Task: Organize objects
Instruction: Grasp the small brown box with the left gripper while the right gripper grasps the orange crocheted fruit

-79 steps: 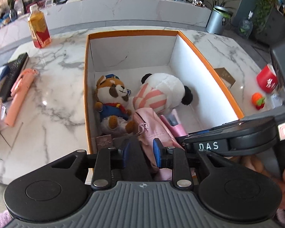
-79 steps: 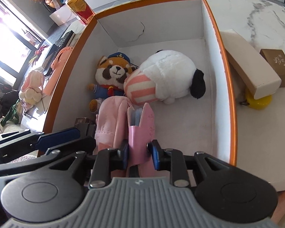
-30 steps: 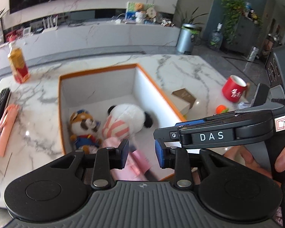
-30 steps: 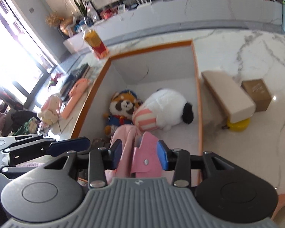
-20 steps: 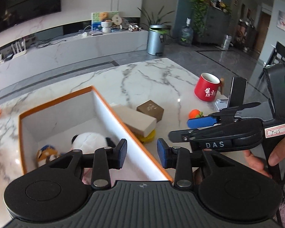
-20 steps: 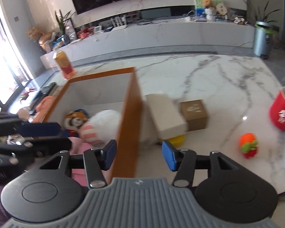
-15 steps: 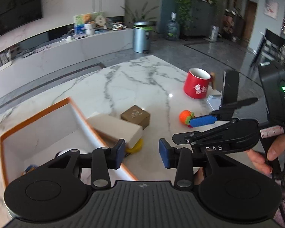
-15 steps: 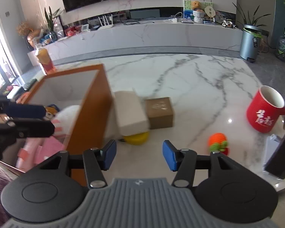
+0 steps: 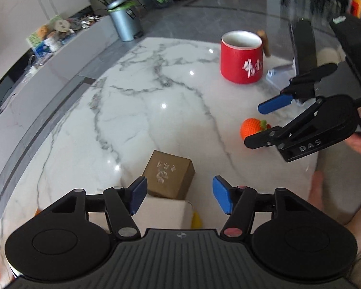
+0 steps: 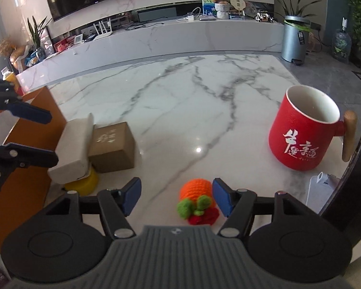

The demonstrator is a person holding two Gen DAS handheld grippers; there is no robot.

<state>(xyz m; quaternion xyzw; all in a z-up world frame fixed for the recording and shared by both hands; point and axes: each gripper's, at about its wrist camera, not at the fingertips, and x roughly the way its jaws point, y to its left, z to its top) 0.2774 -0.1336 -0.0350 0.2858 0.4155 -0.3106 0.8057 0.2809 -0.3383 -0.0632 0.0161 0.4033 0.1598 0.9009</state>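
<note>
My left gripper (image 9: 180, 197) hovers with its jaws opening over a small brown box (image 9: 168, 175), which leans against a white box (image 9: 163, 213). The blue pads do not touch it. In the right wrist view the brown box (image 10: 113, 147) and white box (image 10: 72, 149) sit beside the orange storage box (image 10: 24, 168). My right gripper (image 10: 177, 197) is also opening, low over an orange knitted fruit toy (image 10: 196, 192) that lies between its pads without being pressed. The left wrist view shows the right gripper (image 9: 264, 122) beside that toy (image 9: 251, 128).
A red mug (image 10: 305, 132) with a wooden handle stands at the right of the marble table (image 10: 192, 96). A yellow object (image 10: 84, 184) is wedged under the white box. A black upright slab (image 9: 303, 45) on a clear stand (image 9: 281, 74) is near the mug.
Both grippers left the pink backpack in the orange box and swung right over the open table. Their jaws widened. The left now faces the brown box, the right the knitted toy.
</note>
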